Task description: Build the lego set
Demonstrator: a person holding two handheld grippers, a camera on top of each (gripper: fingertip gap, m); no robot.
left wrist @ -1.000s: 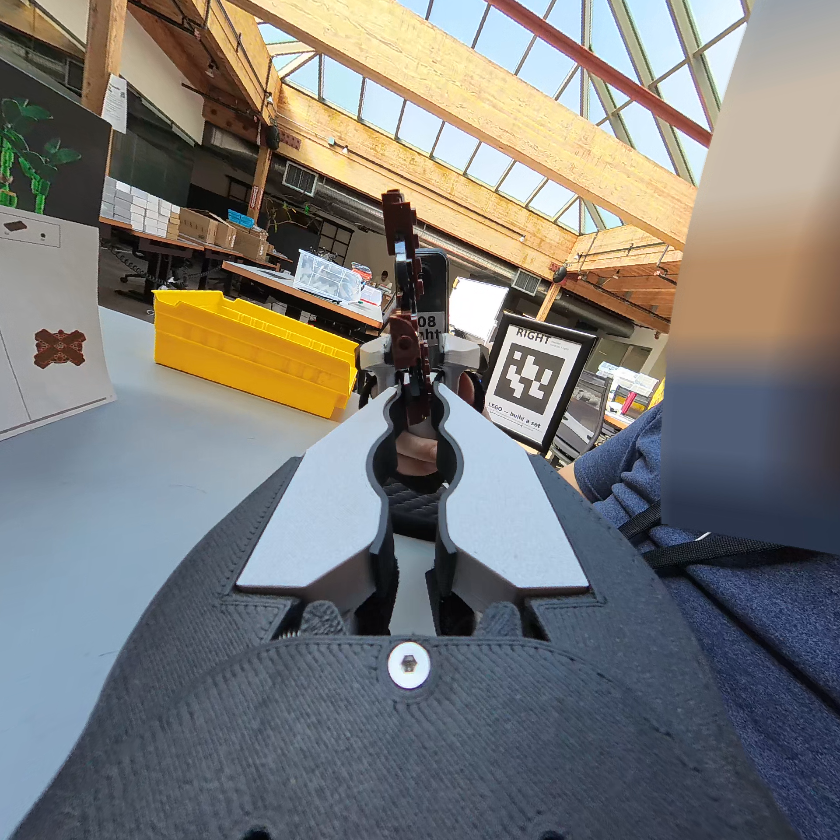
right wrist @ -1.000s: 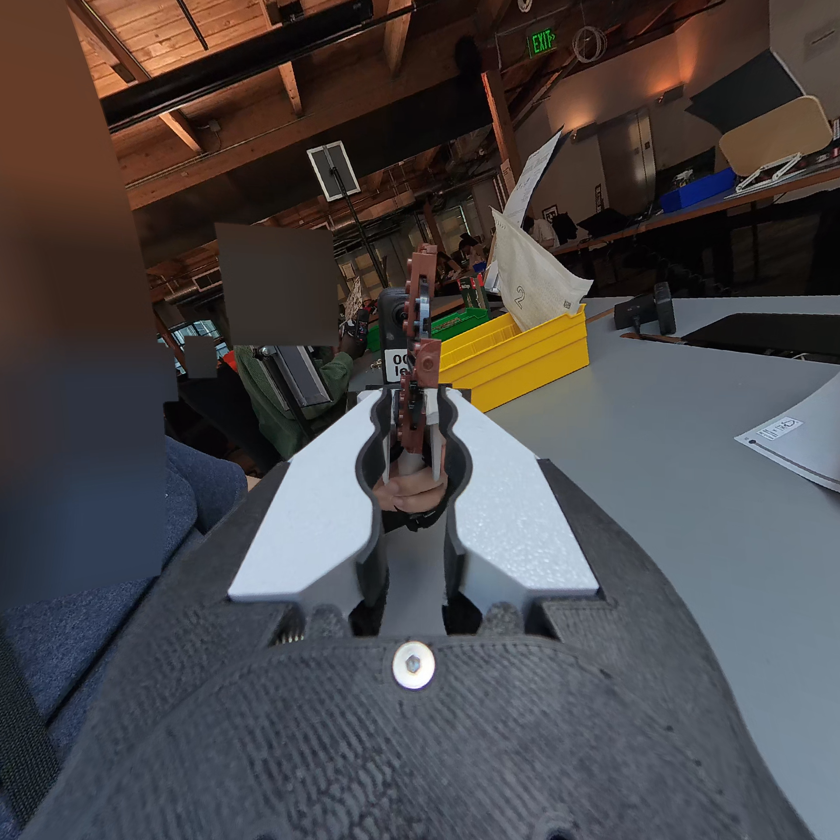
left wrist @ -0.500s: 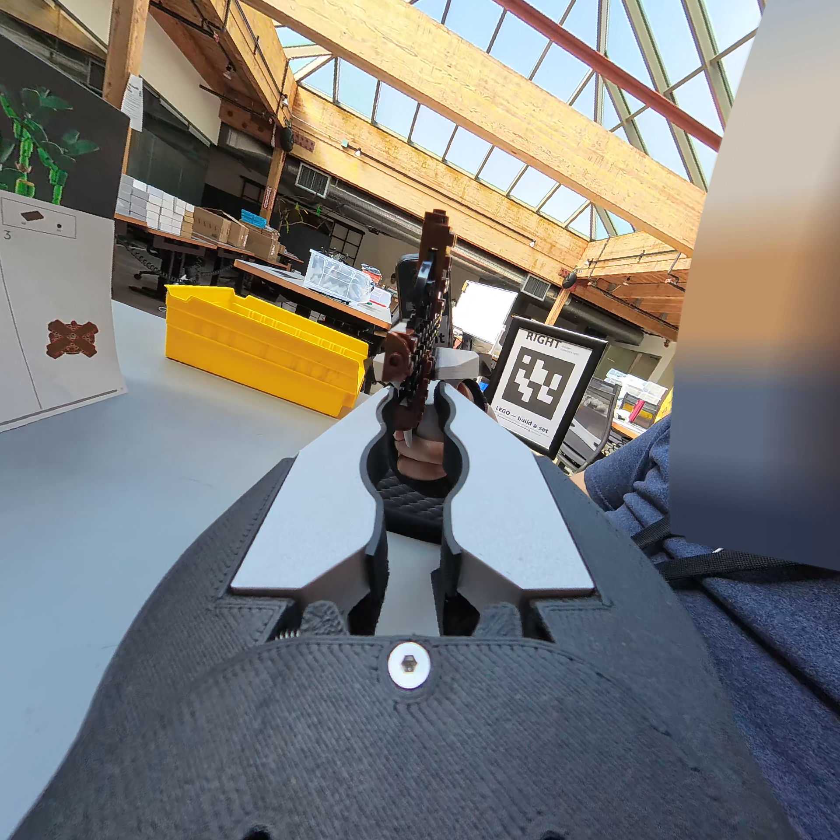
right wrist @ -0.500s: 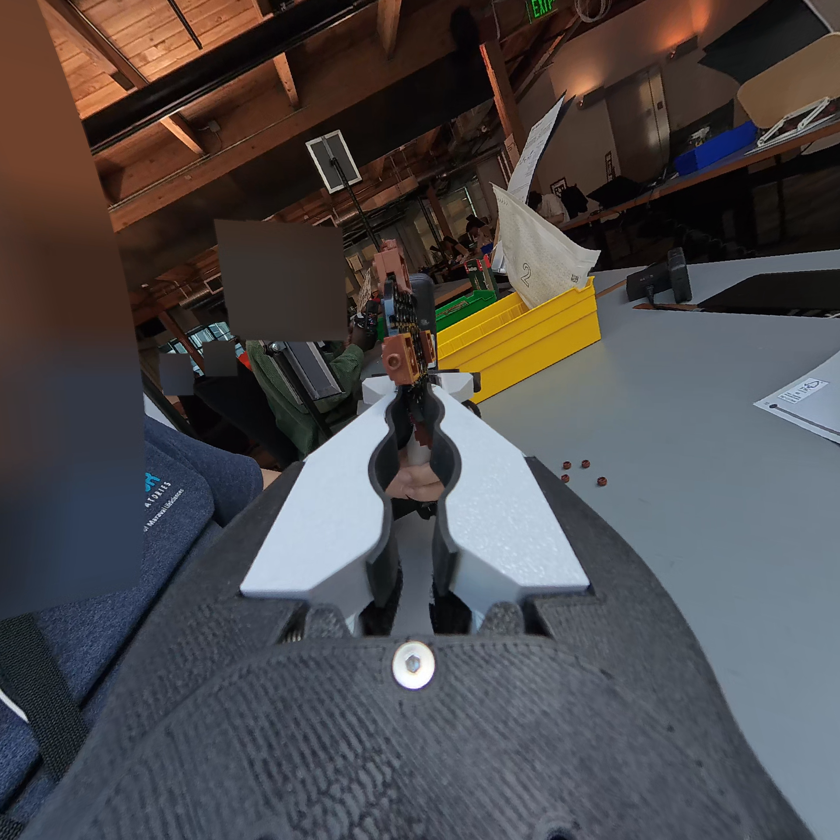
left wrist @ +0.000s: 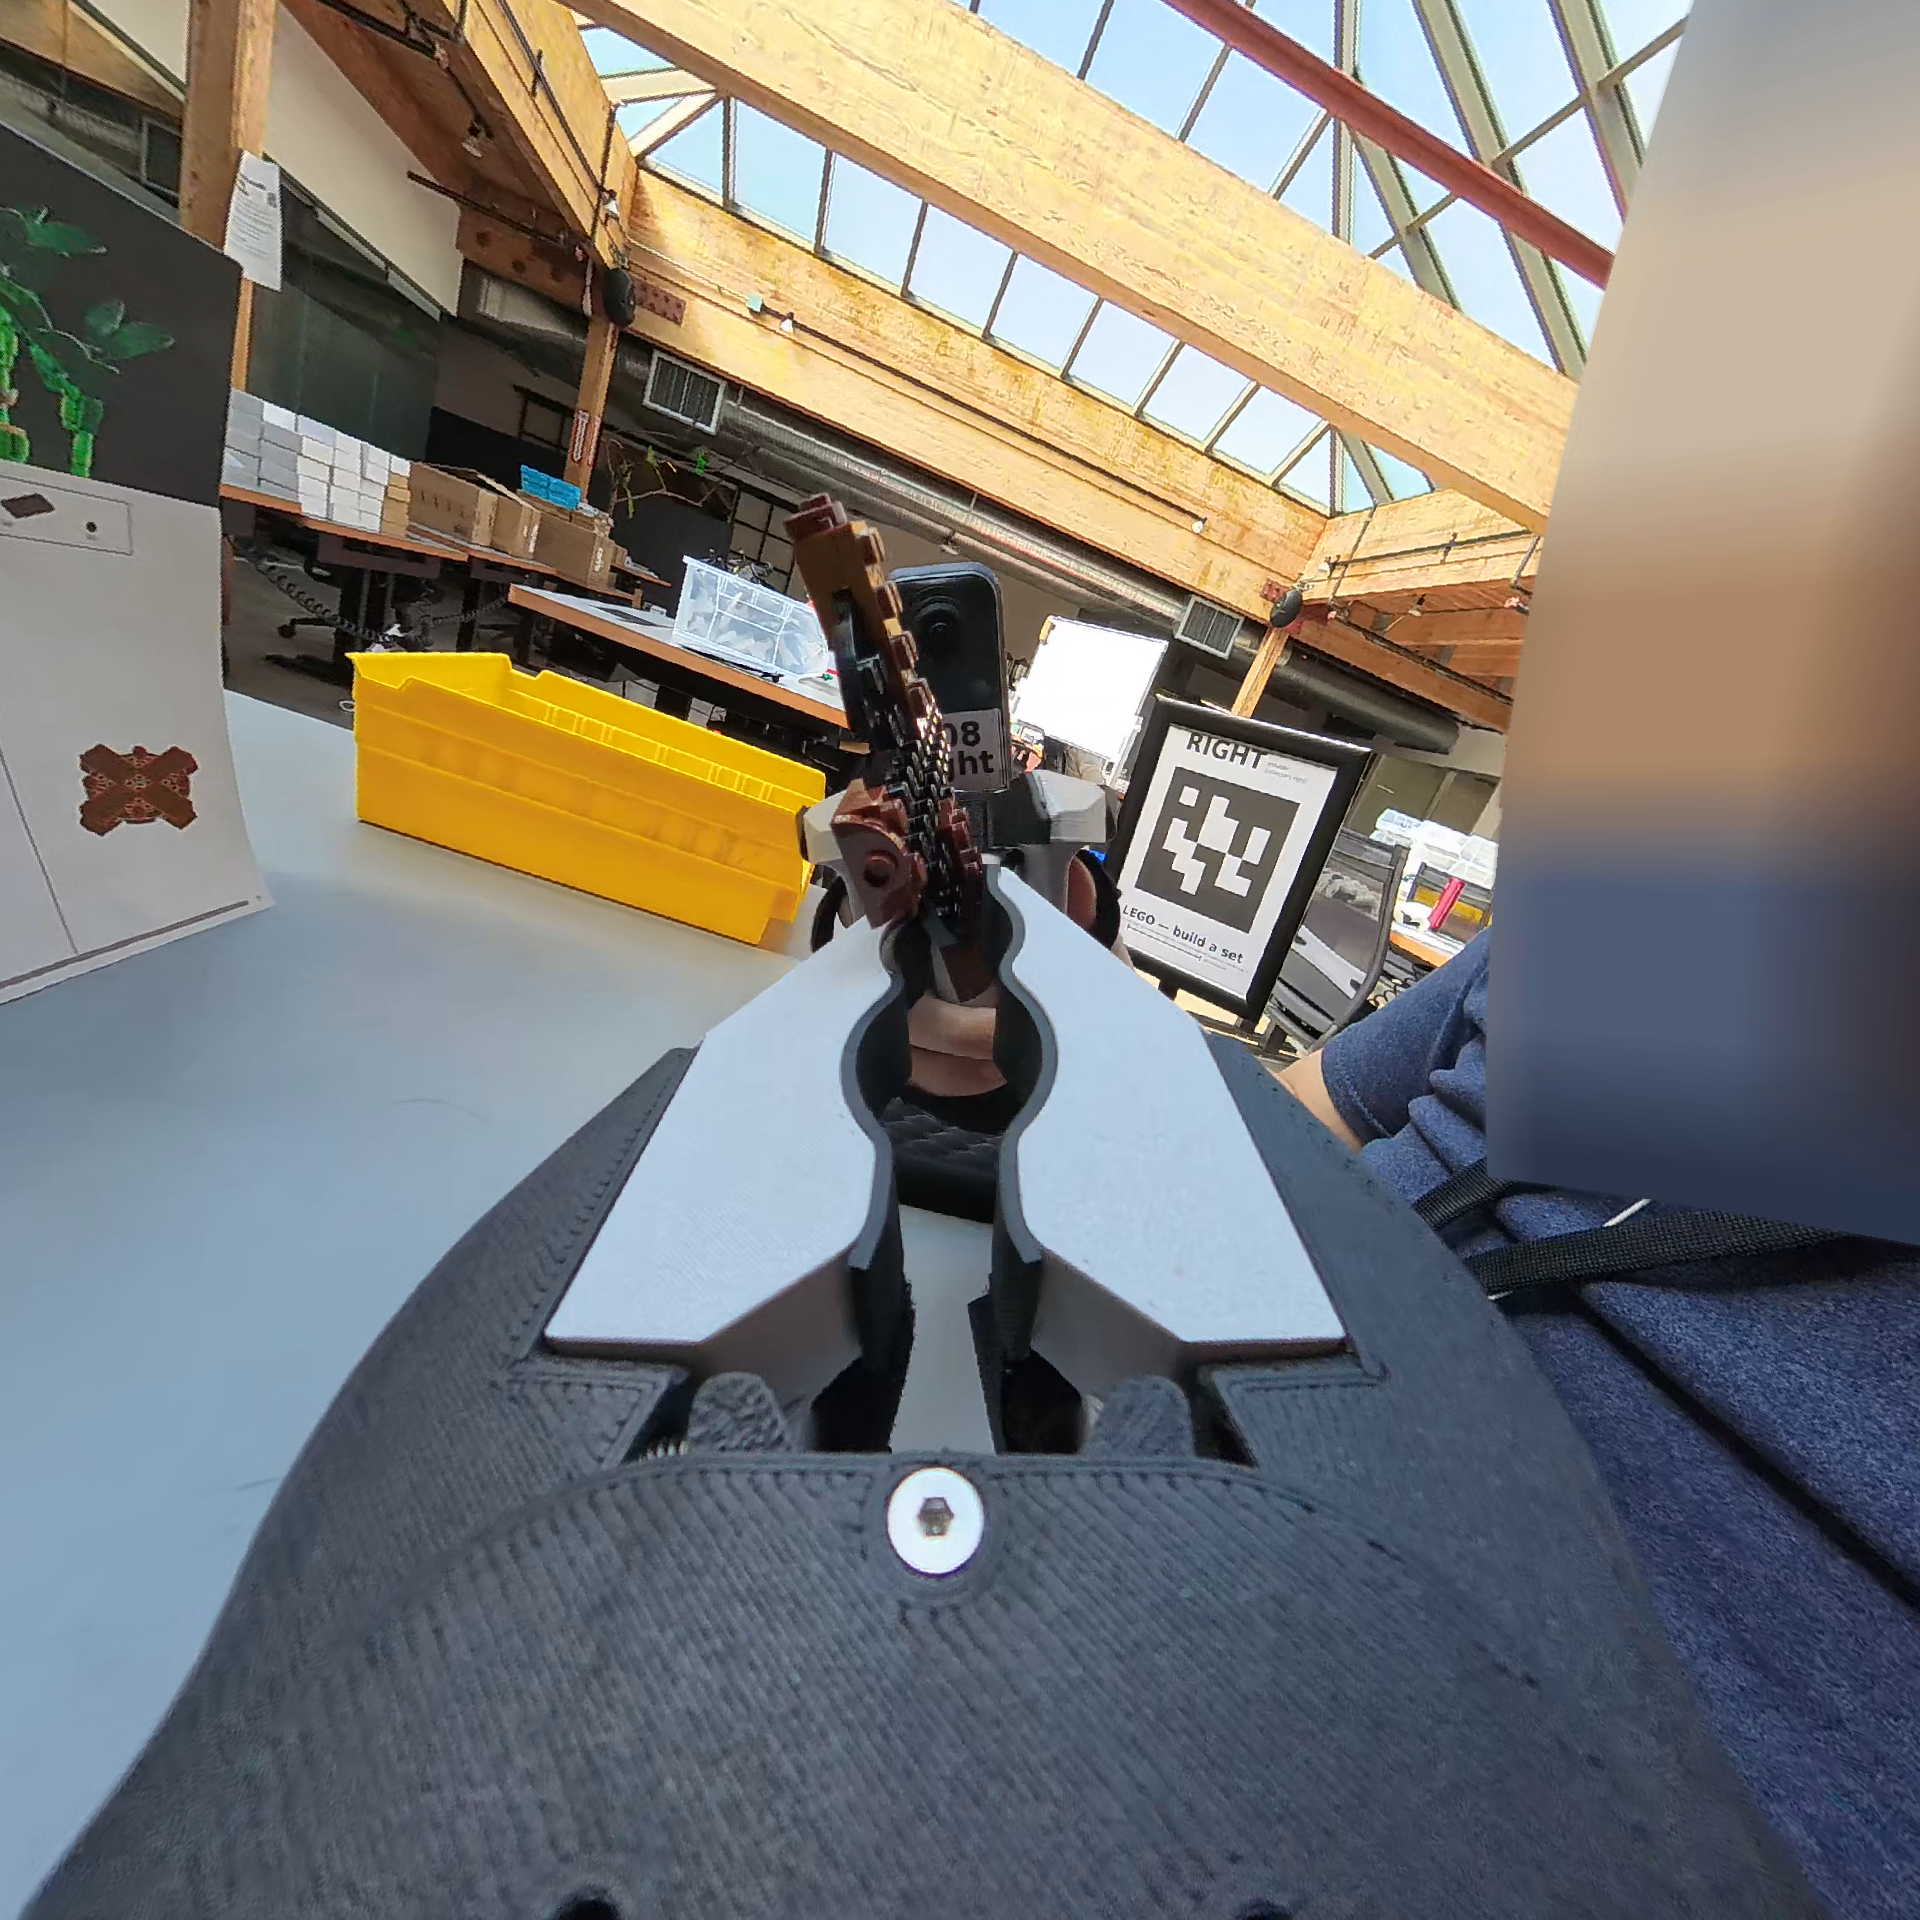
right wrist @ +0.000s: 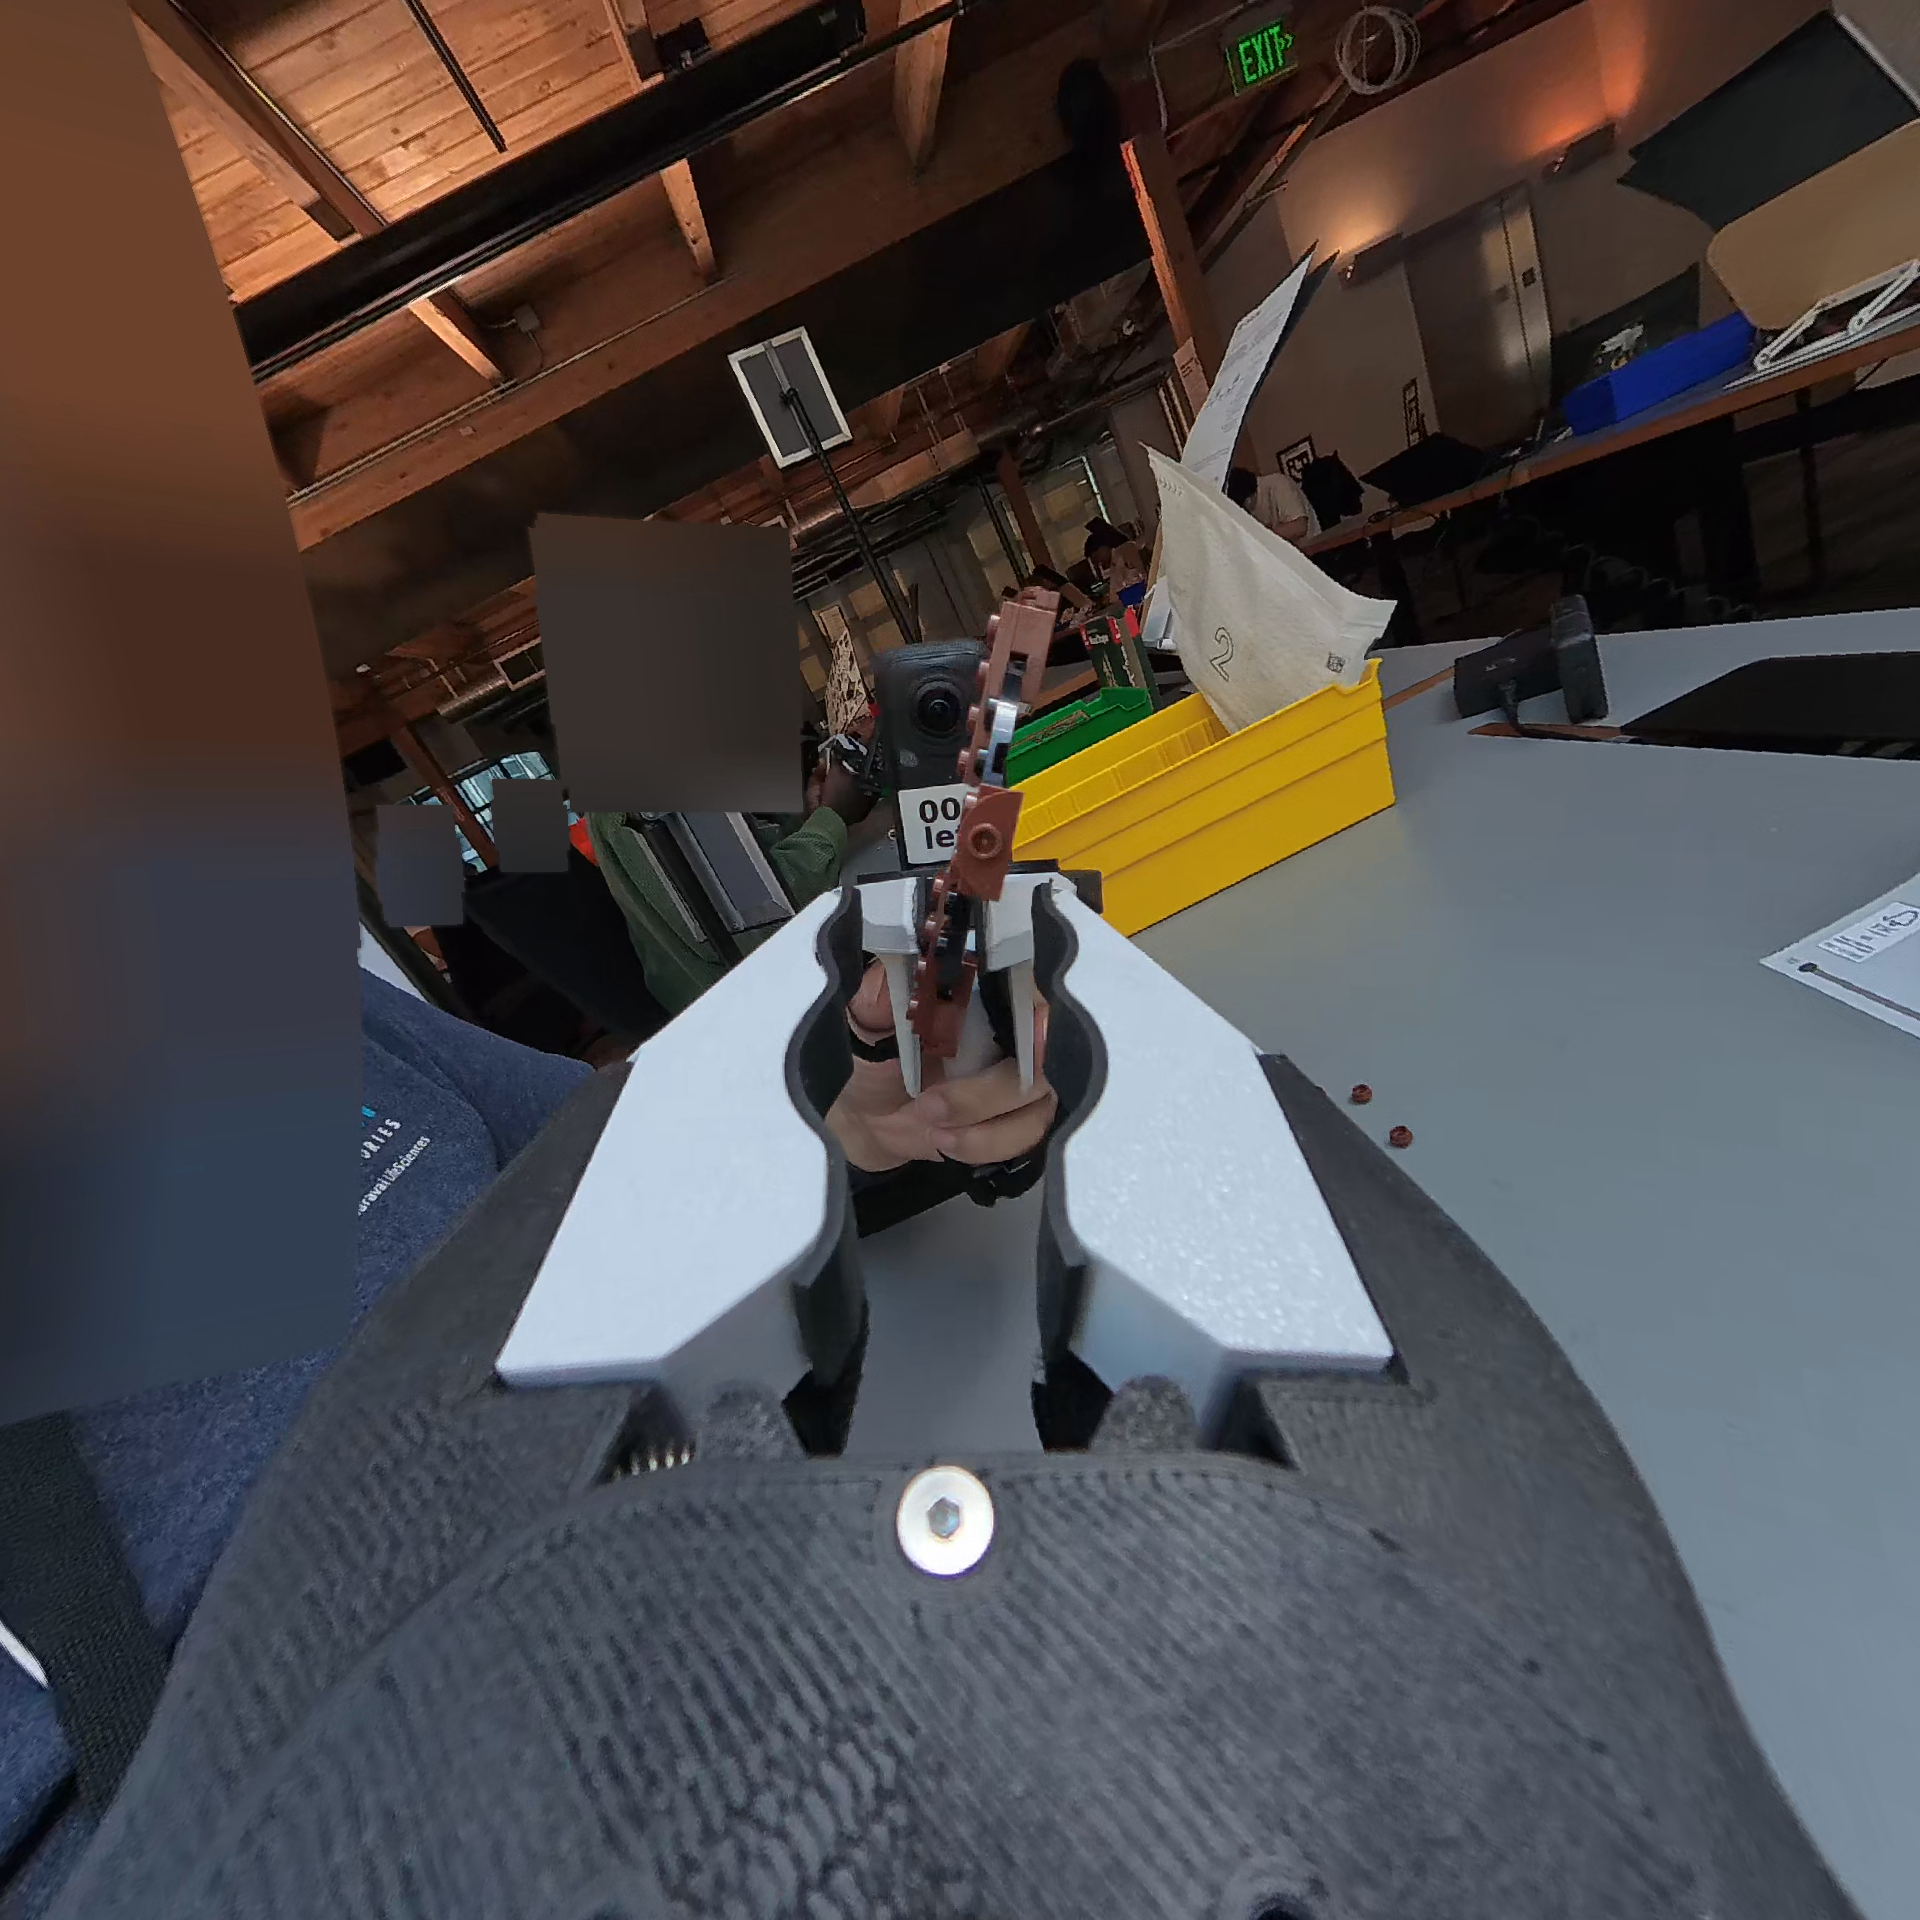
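Note:
A flat brown and black lego assembly stands on edge in the air between my two grippers, which face each other. My left gripper is shut on its lower end. My right gripper is open, with its jaws standing apart on either side of the left gripper's fingers and not pressing the assembly. In the left wrist view the right gripper's fingers show spread behind the assembly. A hand shows behind each gripper.
A yellow bin stands on the grey table and holds a white bag. Nearby are an instruction sheet, a framed marker sign, another paper and small brown round pieces. A person in blue sits close. The grippers are tip to tip, or close to it.
The right jaws, narrow on the assembly half a second ago, now stand apart. The left jaws have closed tighter on it. The assembly has turned and tilted.

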